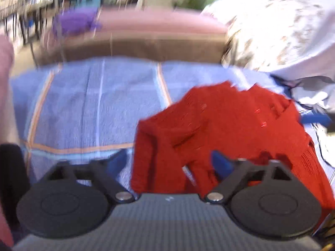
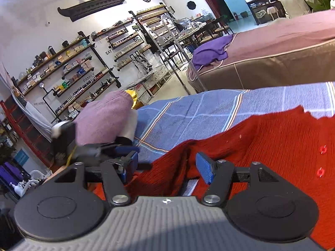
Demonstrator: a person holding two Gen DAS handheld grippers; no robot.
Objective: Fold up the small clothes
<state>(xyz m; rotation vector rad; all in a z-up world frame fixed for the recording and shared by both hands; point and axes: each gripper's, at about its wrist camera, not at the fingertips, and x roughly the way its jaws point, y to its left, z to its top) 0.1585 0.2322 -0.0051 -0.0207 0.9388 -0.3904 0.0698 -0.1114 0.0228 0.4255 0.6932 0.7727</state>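
Note:
A red knitted cardigan lies on a blue striped cloth; it also shows in the right wrist view with red buttons. My left gripper is open, its blue pads wide apart, with a sleeve or edge of the cardigan hanging between them. The left wrist view is blurred. My right gripper is open over the cardigan's left edge, with a fold of red knit between the pads. The left gripper and its hand in a mauve sleeve show at the left of the right wrist view.
A white patterned garment or cloth lies at the back right. A brown and pink bed with a purple cloth stands behind. Shelves of bottles line the far wall.

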